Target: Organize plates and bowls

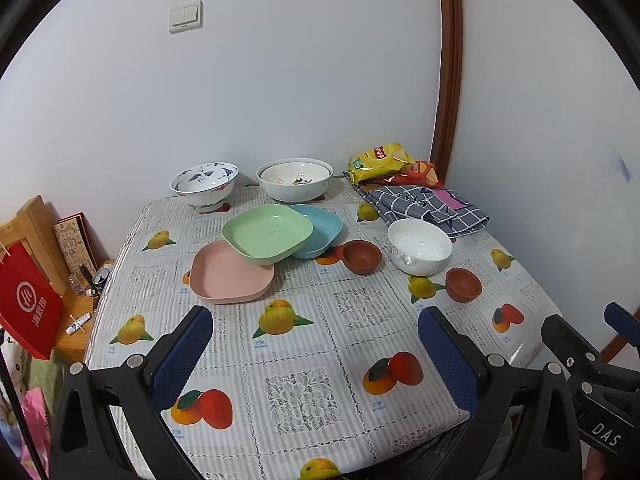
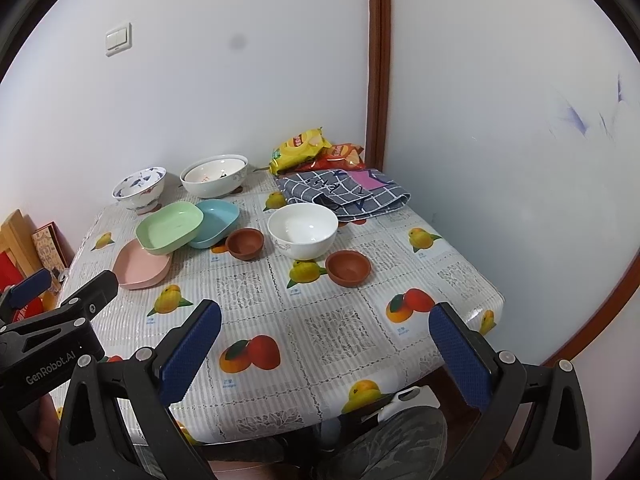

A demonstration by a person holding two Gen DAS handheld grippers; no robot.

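While both grippers hover empty over the near edge of the bench [image 1: 304, 360], the left gripper [image 1: 316, 344] and the right gripper [image 2: 326, 340] each stand with jaws spread wide and nothing between the textured blue pads, so no piece has yet been picked up. Judged from this layout, begin with the nearest pieces: grip each rim squarely and lift clear before nesting. Two small terracotta bowls [image 2: 348, 268] [image 2: 245, 243] look matte and thick-walled; the glossy white porcelain bowl [image 2: 303, 231] between them may slip. Left of these, three smooth, rounded-square plates overlap: pink plate [image 1: 232, 276] lowest, green plate [image 1: 267, 237] tilted across it and the blue plate [image 1: 320, 229]. Farthest back, near the wall, stand a blue-patterned footed bowl [image 1: 205, 184] and two nested white bowls [image 1: 295, 180].
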